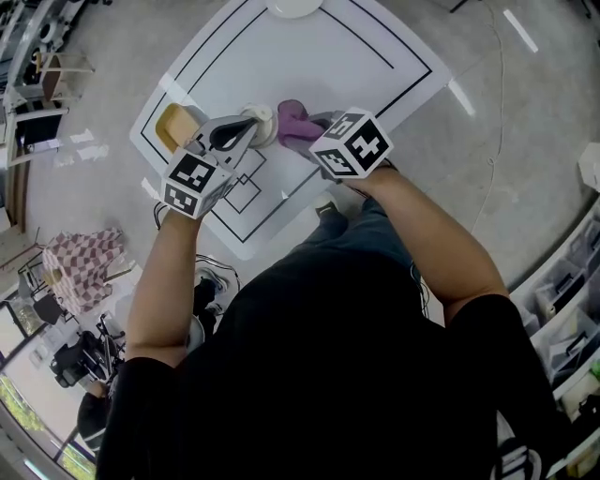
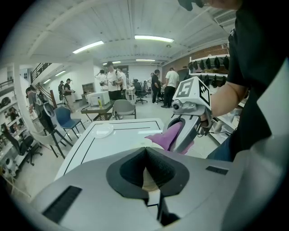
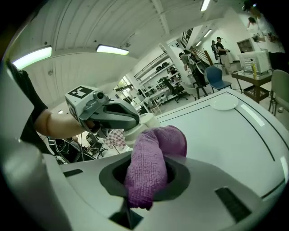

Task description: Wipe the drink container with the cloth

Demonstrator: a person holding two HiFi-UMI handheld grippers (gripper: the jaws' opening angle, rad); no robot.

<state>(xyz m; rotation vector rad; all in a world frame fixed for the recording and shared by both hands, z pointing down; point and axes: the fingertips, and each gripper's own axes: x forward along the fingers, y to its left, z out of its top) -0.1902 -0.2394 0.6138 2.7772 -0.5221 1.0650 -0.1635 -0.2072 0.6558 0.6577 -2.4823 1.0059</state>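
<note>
The drink container (image 1: 265, 117) is a small cream-white cup near the table's front edge. My left gripper (image 1: 251, 128) is shut on it, and a strip of its cream wall (image 2: 149, 182) shows between the closed jaws. My right gripper (image 1: 307, 127) is shut on a purple cloth (image 1: 292, 125), which bulges out of its jaws (image 3: 151, 158) and hangs in a fold. In the right gripper view the cloth sits right against the container (image 3: 146, 122), which is mostly hidden behind it. The left gripper view shows the cloth (image 2: 166, 136) beside my right gripper (image 2: 186, 133).
A yellow object (image 1: 174, 125) lies on the white table (image 1: 309, 56) left of the container. A white plate (image 1: 292, 7) sits at the table's far edge. Several people, chairs and desks fill the room behind. A checked cloth (image 1: 80, 267) lies on the floor at the left.
</note>
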